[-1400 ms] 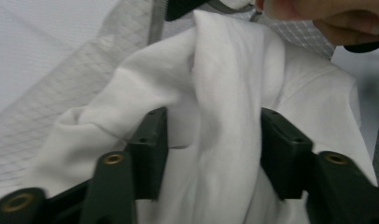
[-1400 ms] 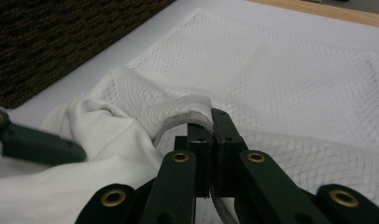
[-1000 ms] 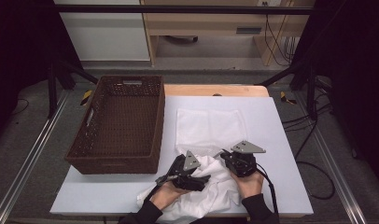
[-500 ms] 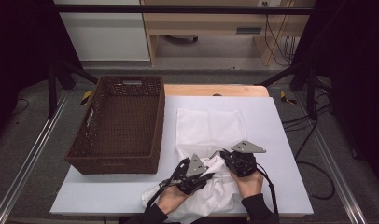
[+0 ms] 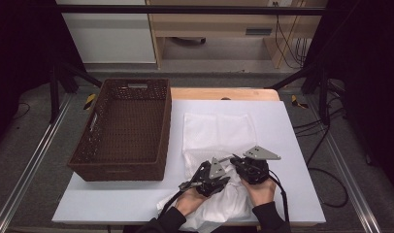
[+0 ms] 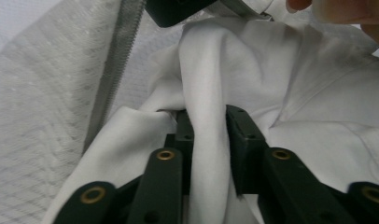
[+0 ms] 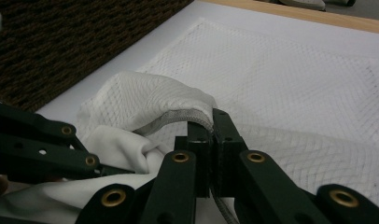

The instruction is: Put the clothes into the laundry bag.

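Two grippers work together at the near edge of the table (image 5: 292, 145), and each has its own piece of fabric. The left gripper (image 5: 212, 175) has its fingers (image 6: 243, 135) closed on a fold of the white garment (image 6: 318, 107), which runs up between them as a pinched ridge; the rest of that garment lies bunched on the table in front of the person, partly under the hands. The right gripper (image 5: 243, 162) has its fingers (image 7: 222, 135) clamped tight on the grey-edged rim of the mesh laundry bag (image 7: 290, 79), lifting that rim into a small arch while the rest of the bag lies flat toward the middle of the table. Holding the rim up this way likely keeps the bag's mouth open, so the garment, held just beside it, can be fed inside. Counting what is there: one garment, one mesh bag, and one brown wicker basket (image 5: 124, 131) standing to the left of the bag, apart from both grippers, its visible inside bare. The bag's opening and the garment fold are nearly touching.
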Available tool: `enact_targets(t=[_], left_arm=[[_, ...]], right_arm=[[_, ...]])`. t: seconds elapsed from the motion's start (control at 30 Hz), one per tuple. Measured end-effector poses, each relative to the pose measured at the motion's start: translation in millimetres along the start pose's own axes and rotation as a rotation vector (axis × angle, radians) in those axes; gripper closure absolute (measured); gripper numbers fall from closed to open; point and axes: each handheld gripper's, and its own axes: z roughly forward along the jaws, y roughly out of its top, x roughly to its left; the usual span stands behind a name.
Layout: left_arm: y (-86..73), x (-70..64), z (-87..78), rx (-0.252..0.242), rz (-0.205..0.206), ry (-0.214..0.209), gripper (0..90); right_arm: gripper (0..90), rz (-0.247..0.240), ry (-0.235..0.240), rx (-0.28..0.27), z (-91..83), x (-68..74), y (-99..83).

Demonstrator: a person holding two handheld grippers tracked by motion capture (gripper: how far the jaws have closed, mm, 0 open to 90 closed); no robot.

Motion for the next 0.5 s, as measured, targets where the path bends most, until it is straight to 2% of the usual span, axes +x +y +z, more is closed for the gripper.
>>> enact_targets(t=[0.13,0.2,0.23,0.3,0.37,0.43,0.5], left_arm=[[1.1,-1.8,-11.0,0.014,-0.018,0.008,45.3],[1.5,-2.2,-19.4,0.026,-0.011,0.016,34.5],[0.7,-1.5,-25.1,0.033,-0.005,0.018,31.8],[-5.9,2.0,-38.0,0.015,-0.007,0.028,29.9],[-12.7,8.3,-44.4,0.020,-0.030,0.031,29.5],[-19.9,14.1,-45.7,0.028,-0.067,0.008,28.5],[-27.0,16.2,-44.6,0.044,-0.068,0.024,29.1]], right_arm=[[87.7,-0.011,-0.011,0.008,0.9,-0.2,-0.7],[87.7,-0.010,-0.013,0.012,1.0,-0.5,-1.0],[87.6,-0.009,-0.014,0.011,0.8,-1.0,-0.9],[87.6,-0.003,-0.015,0.008,-0.2,-1.7,-1.0],[87.6,-0.003,-0.016,0.009,-0.2,-2.4,-1.1],[87.6,-0.002,-0.016,0.012,0.1,-2.1,-1.3],[87.6,-0.006,-0.016,0.010,0.4,-1.7,-1.4]])
